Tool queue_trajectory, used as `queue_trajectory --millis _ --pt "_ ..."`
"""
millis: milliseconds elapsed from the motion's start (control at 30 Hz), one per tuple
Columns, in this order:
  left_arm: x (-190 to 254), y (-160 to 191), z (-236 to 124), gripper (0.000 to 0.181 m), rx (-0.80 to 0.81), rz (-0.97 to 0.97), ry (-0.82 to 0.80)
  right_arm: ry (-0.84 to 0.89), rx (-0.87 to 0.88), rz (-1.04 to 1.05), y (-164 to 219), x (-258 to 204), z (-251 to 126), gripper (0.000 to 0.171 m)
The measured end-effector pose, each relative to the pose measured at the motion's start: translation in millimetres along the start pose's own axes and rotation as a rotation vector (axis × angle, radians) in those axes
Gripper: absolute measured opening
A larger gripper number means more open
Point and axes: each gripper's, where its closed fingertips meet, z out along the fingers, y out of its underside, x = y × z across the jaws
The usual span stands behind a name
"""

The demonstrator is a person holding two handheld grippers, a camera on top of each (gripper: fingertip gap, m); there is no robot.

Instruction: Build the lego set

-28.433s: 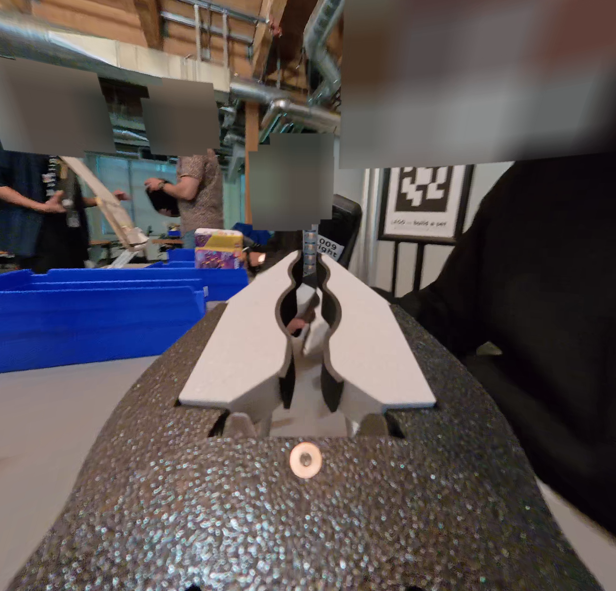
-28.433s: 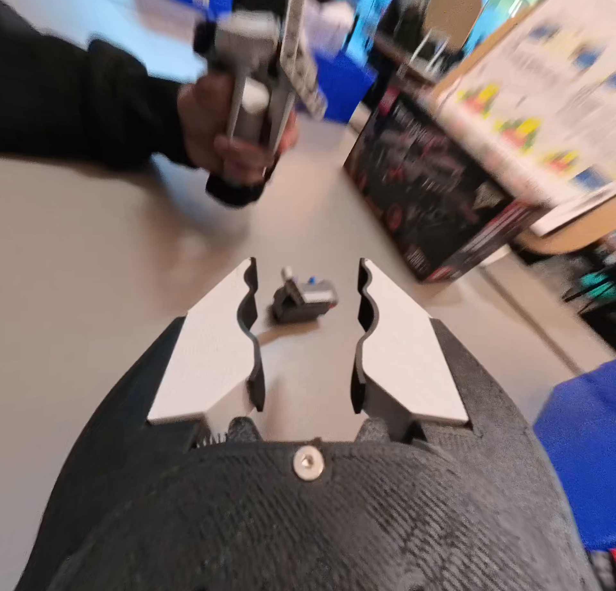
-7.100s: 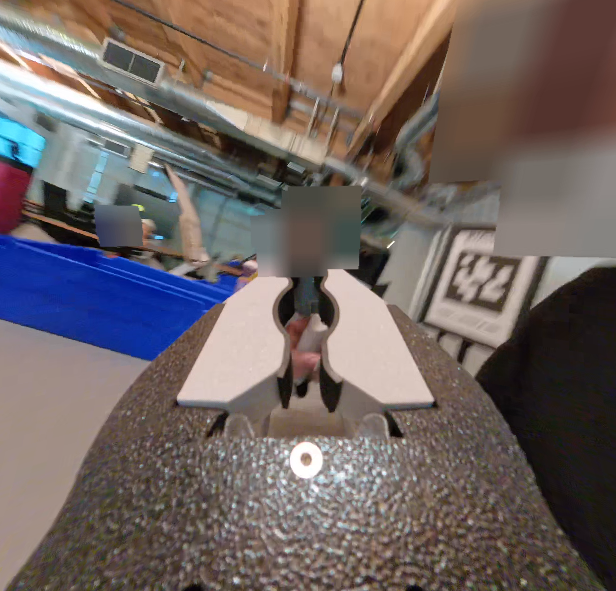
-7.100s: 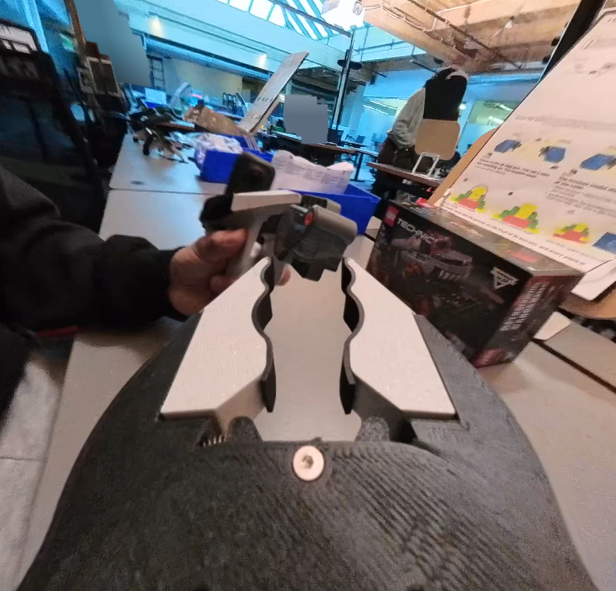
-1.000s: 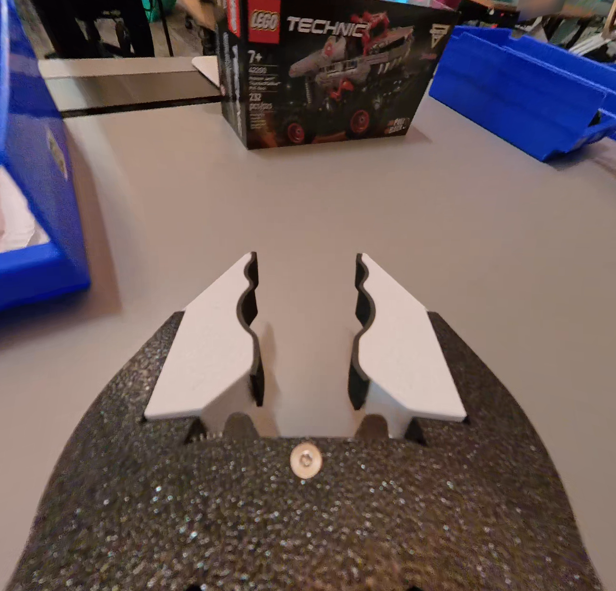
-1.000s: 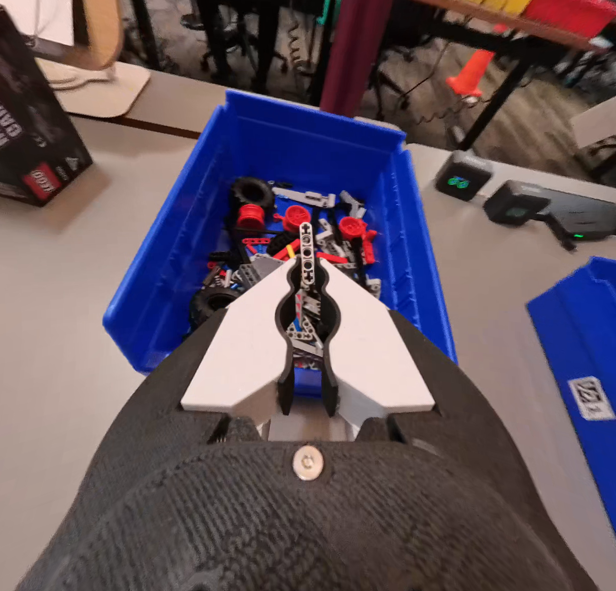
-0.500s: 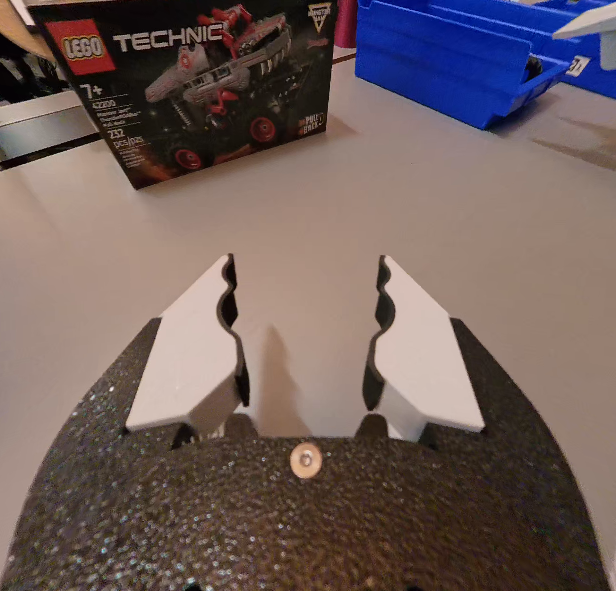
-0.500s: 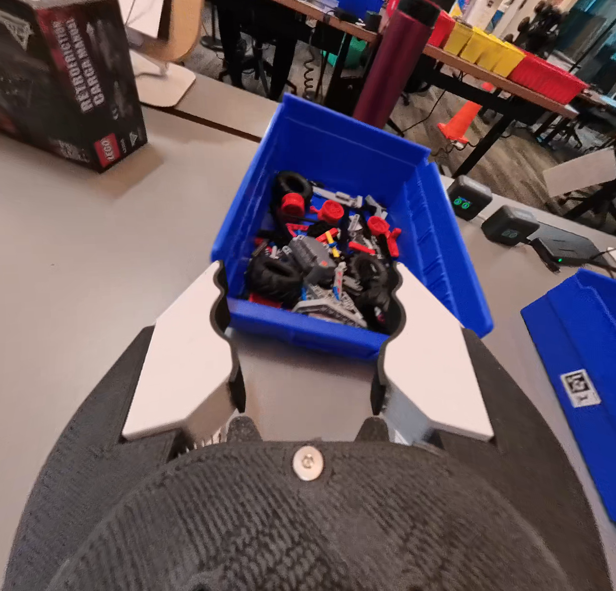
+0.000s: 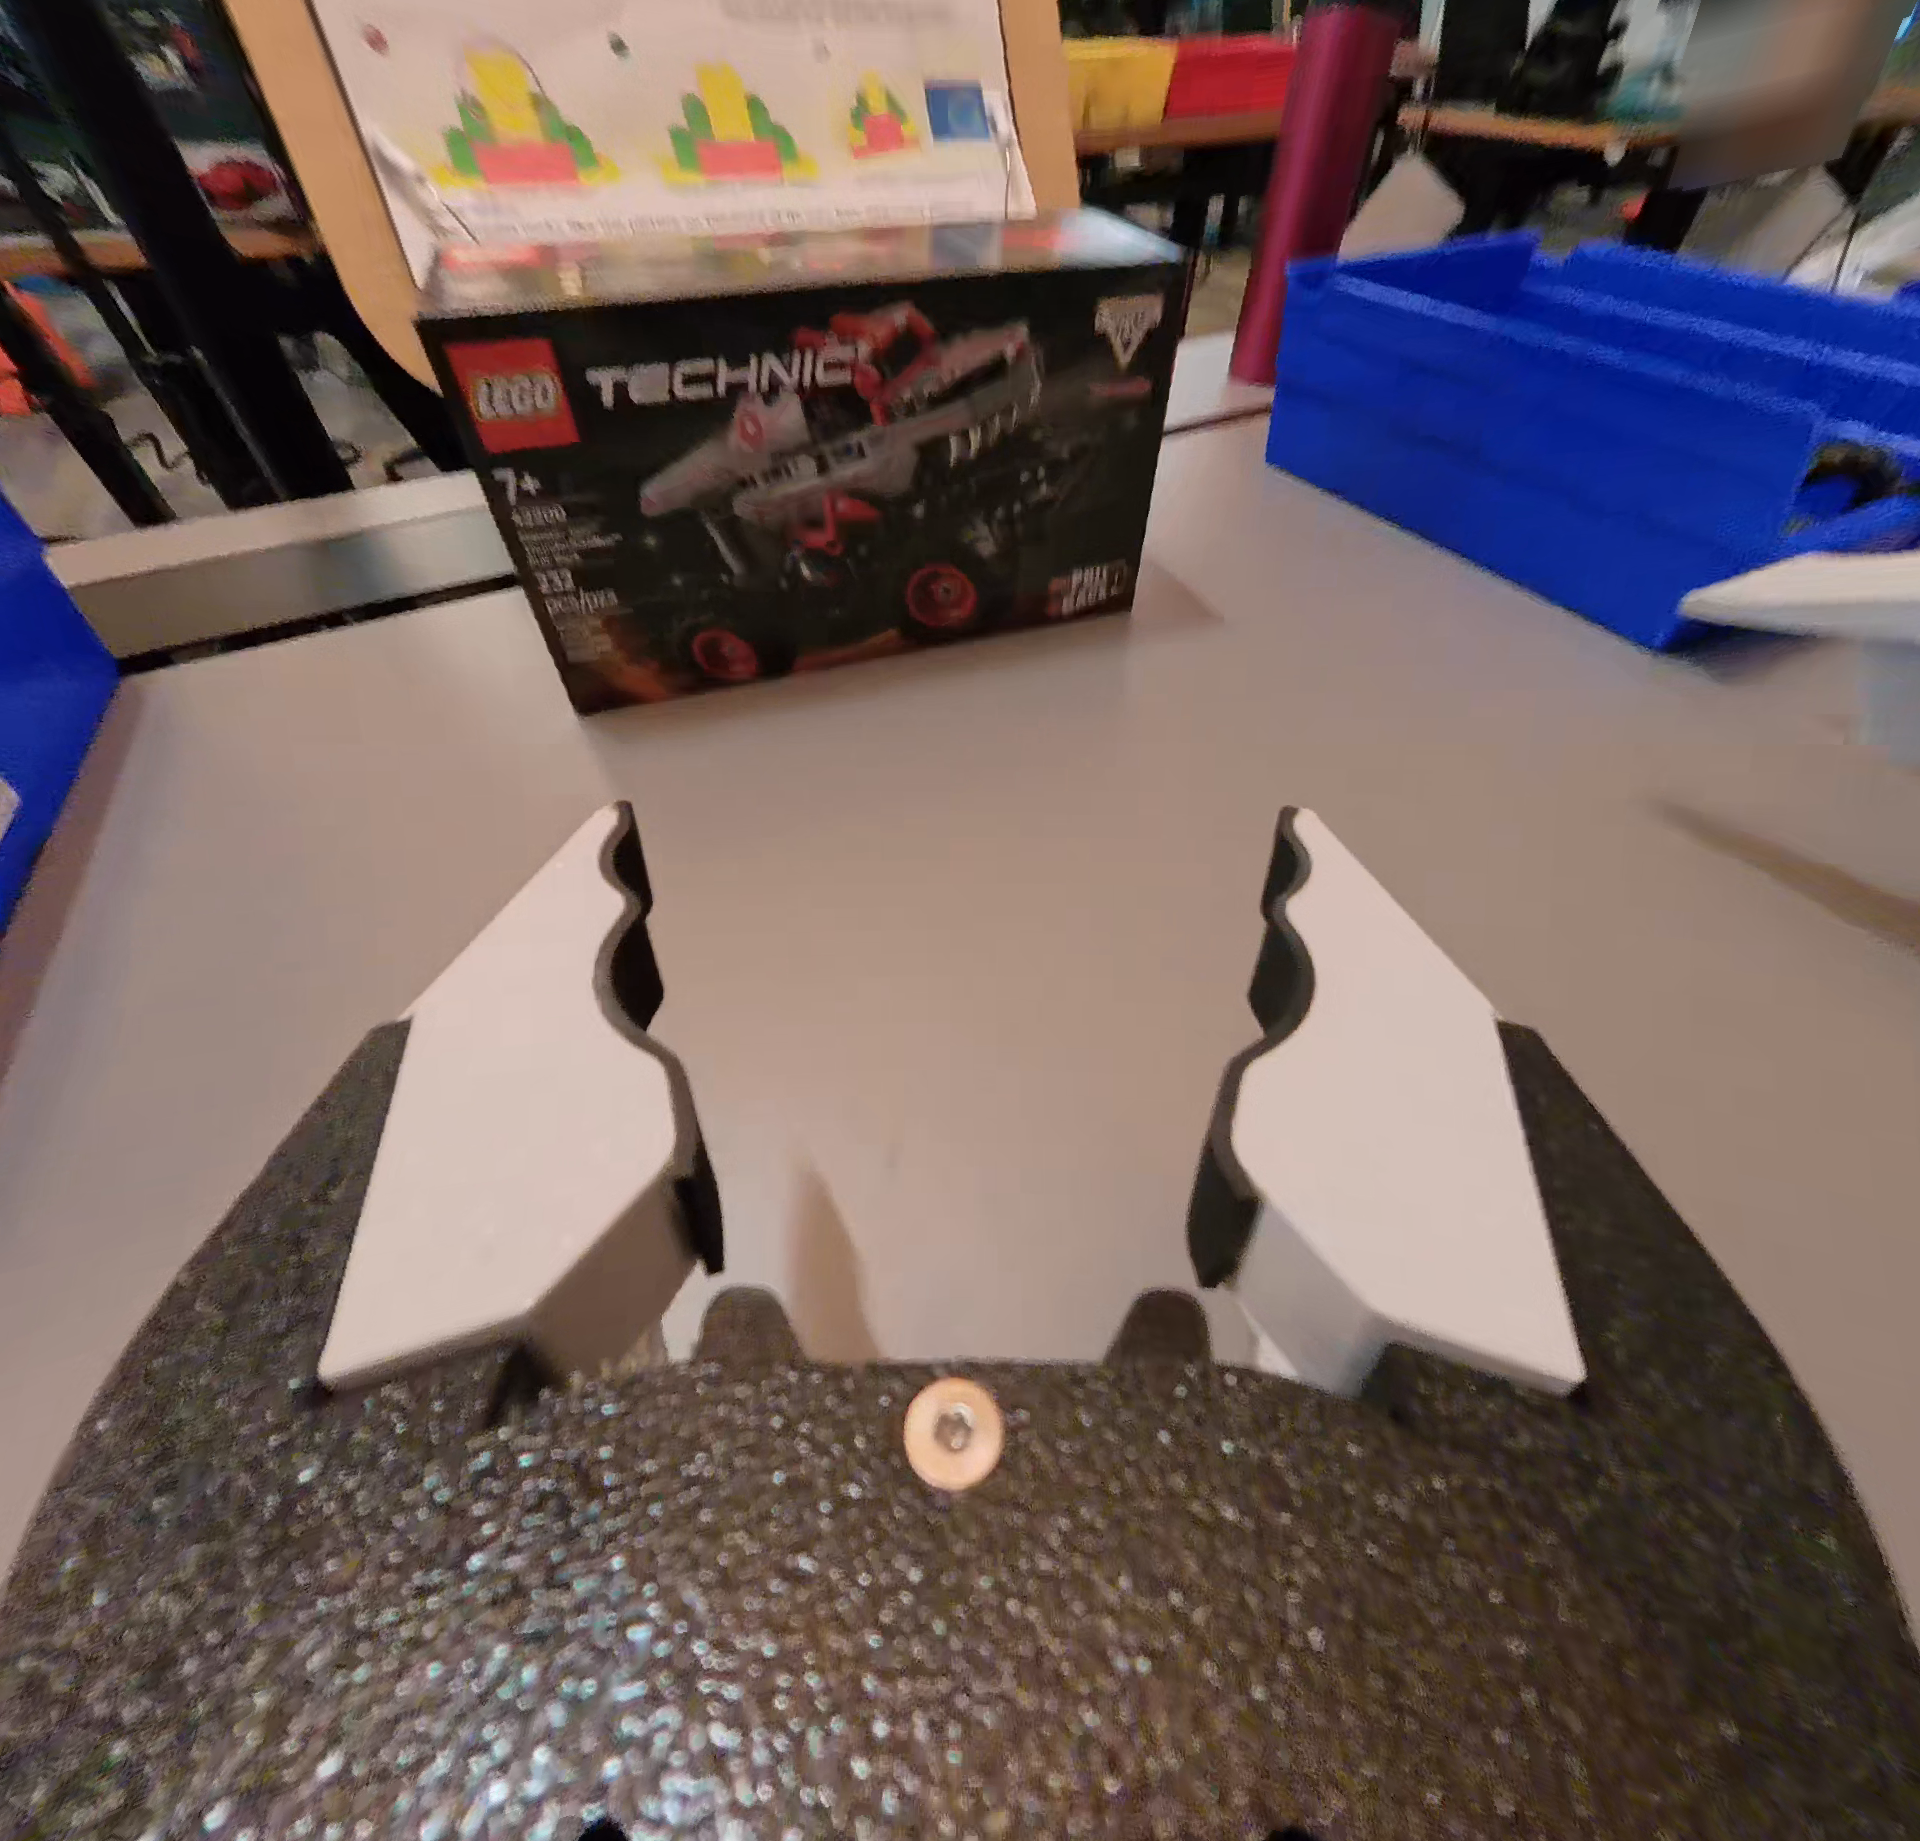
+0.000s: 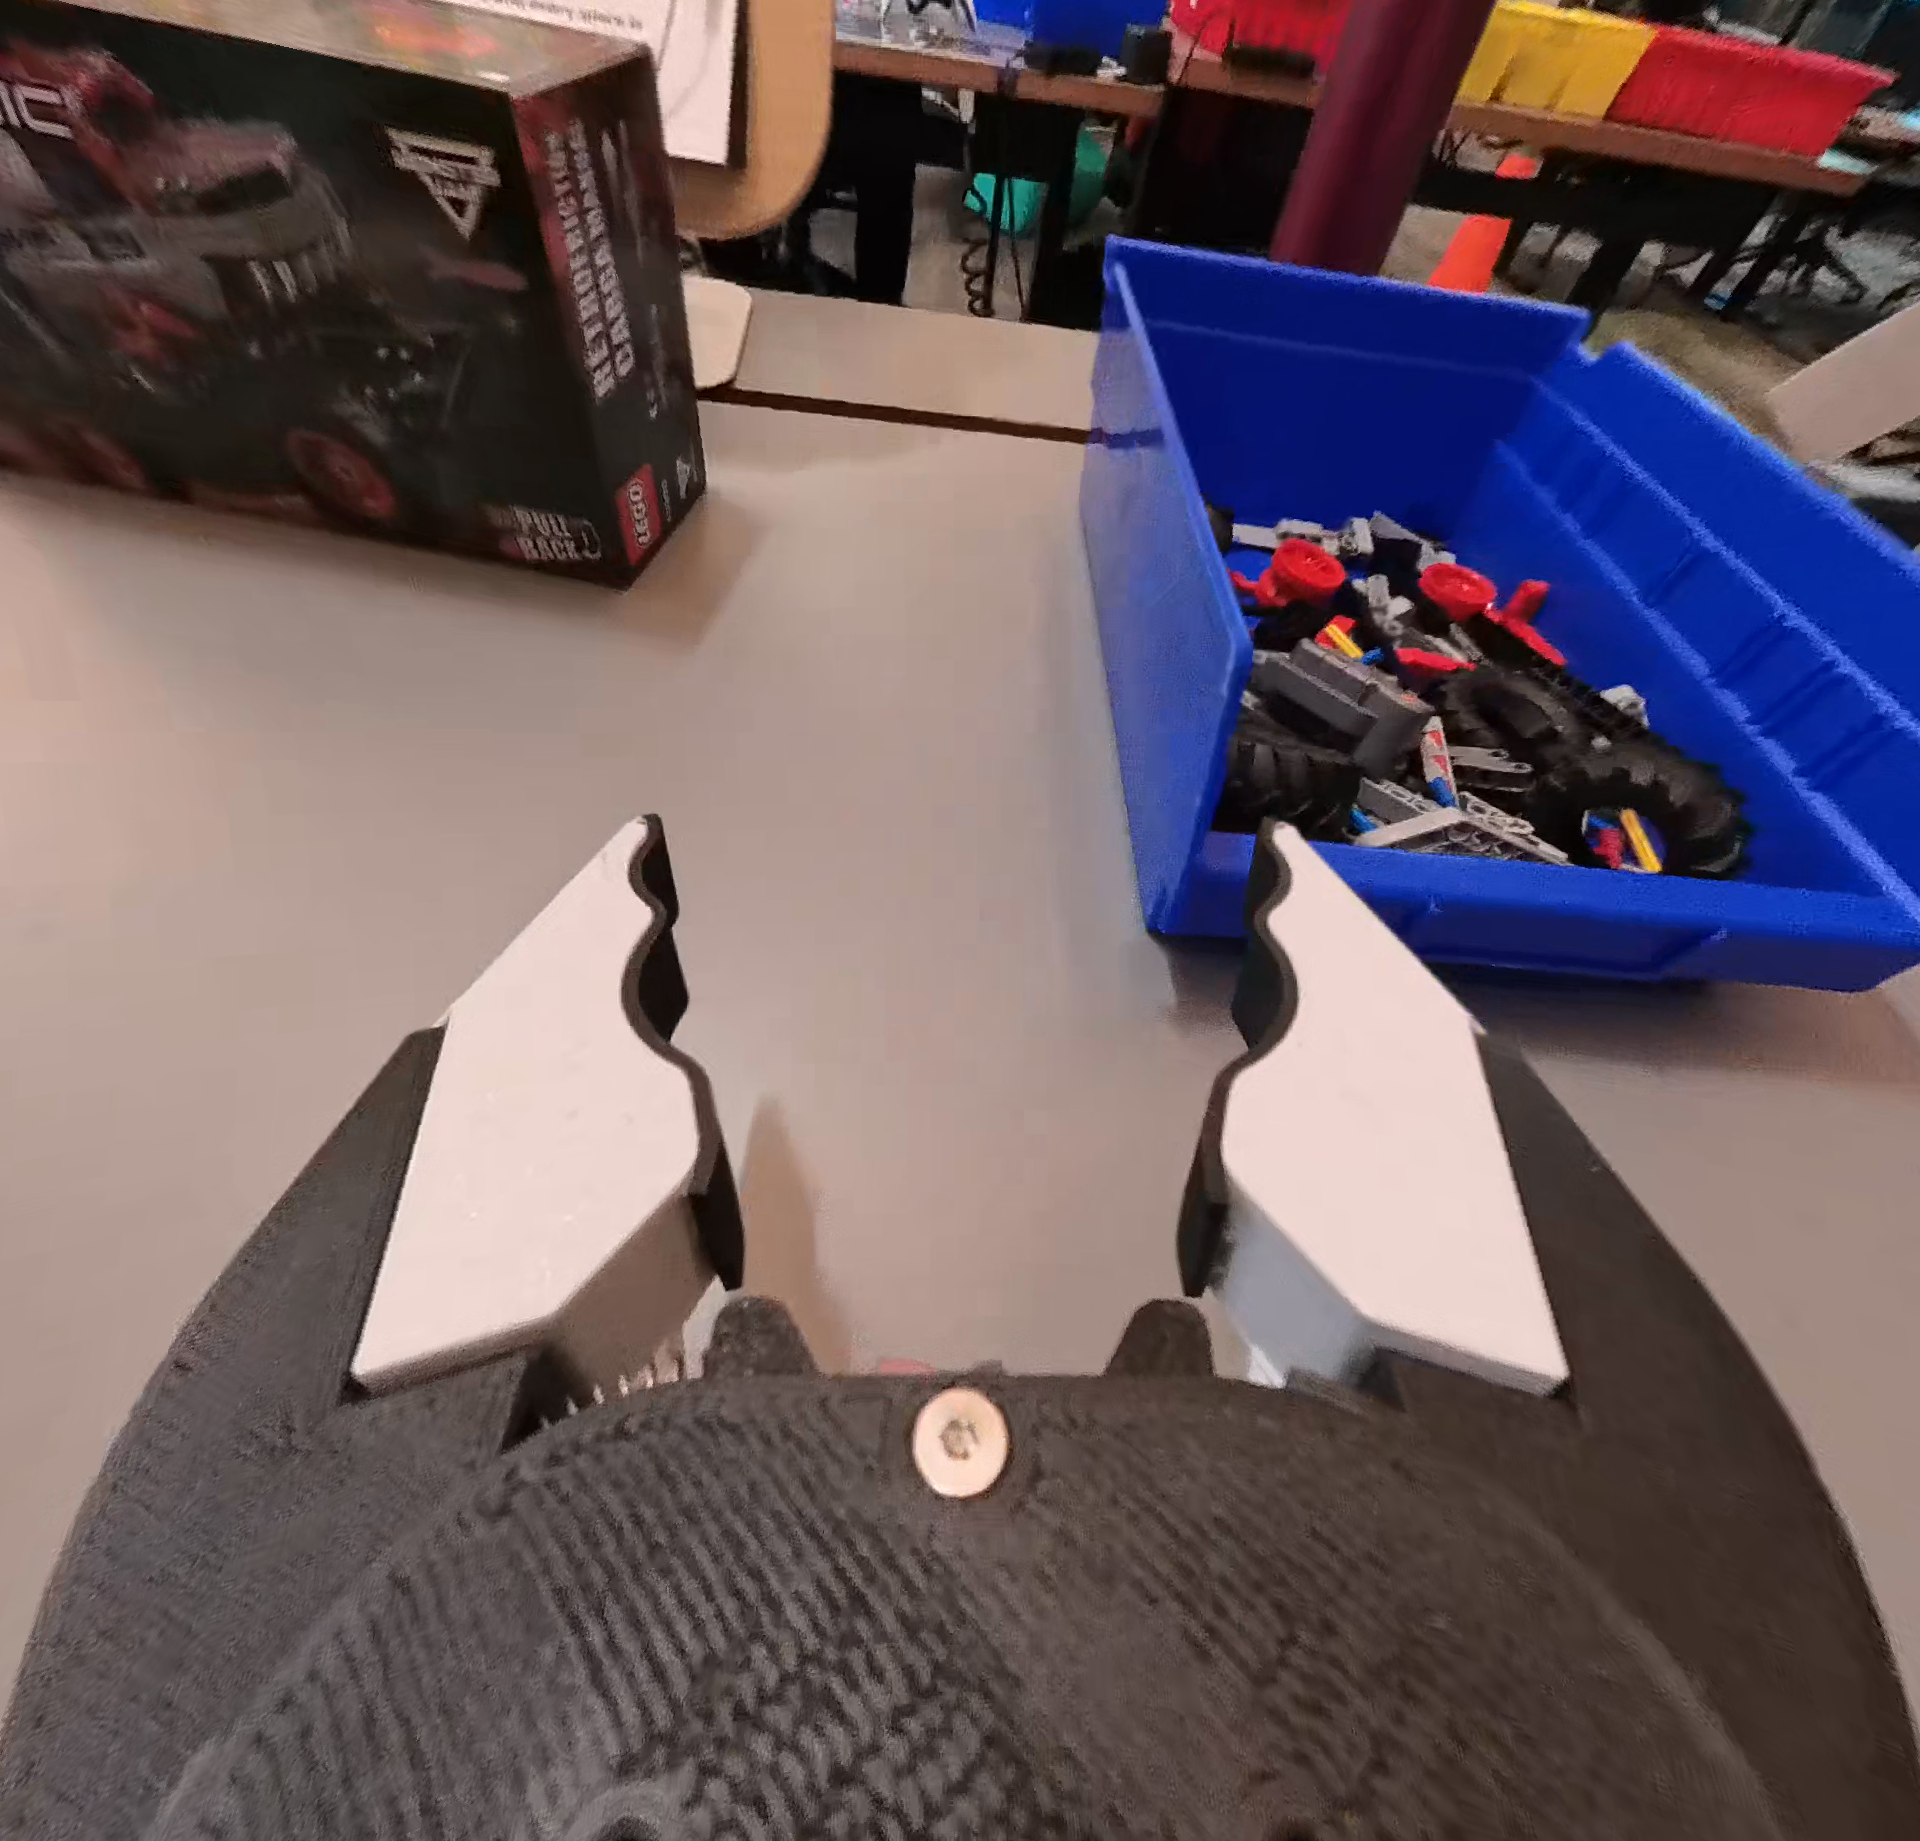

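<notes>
Left gripper (image 9: 956, 835): jaws spread wide, nothing between, low over bare grey table (image 9: 987, 752).
Right gripper (image 10: 956, 835): jaws likewise released, empty, just beside blue bin (image 10: 1153, 648).
Lego pieces (image 10: 1455, 721): loose heap of tyres, red hubs and grey beams inside the bin; no assembly on the table.
Set box (image 9: 810, 482): upright at far edge, apparently closed.
Risks: tangled parts lifting together; small pins slipping from wavy pads; bin sliding if nudged.
</notes>
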Motion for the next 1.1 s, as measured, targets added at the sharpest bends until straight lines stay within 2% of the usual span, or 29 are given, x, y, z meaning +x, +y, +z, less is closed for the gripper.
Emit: queue_trajectory --millis 133,167,233,333,433,500,533,567,667,733,1100 --pt "39.6 -25.6 -20.1 0.123 0.086 -0.035 0.155 -0.034 0.039 -0.021 -10.4 -30.3 -3.9 0.108" --pt "55.6 -30.1 -25.2 0.12 0.09 -0.038 0.214 -0.042 0.038 -0.037 -11.9 -38.5 -4.8 0.108" --pt "98.0 -31.7 -36.7 0.112 0.063 -0.004 0.375 -0.046 0.055 -0.059 -18.7 -54.0 -8.7 0.106" --pt "171.2 -31.7 -61.4 0.112 0.036 0.037 0.639 -0.039 0.135 -0.077 -39.2 -78.5 -20.7 0.101" --pt "220.4 -33.4 -79.4 0.11 0.016 -0.002 0.763 -0.039 0.165 -0.116 -51.1 -100.7 -28.5 0.103" --pt "234.0 -29.5 -80.5 0.111 -0.017 0.012 0.749 -0.038 0.18 -0.138 -57.1 -109.8 -32.8 0.104" --pt "233.2 -30.3 -78.5 0.111 -0.011 0.025 0.705 -0.011 0.181 -0.145 -58.6 -108.2 -34.0 0.097" --pt "232.0 -33.2 -78.7 0.11 0.004 0.03 0.677 -0.015 0.188 -0.151 -60.3 -109.6 -35.5 0.102" --pt "218.9 -48.1 -79.1 0.1 0.084 0.019 0.579 -0.005 0.204 -0.152 -63.2 -107.8 -38.8 0.104" --pt "209.1 -52.5 -75.2 0.104 0.11 0.049 0.504 0.013 0.207 -0.175 -63.3 -106.8 -38.6 0.105" --pt "217.0 -37.0 -61.7 0.111 0.039 0.01 0.541 0.048 0.186 -0.238 -53.3 -109.6 -28.7 0.108"
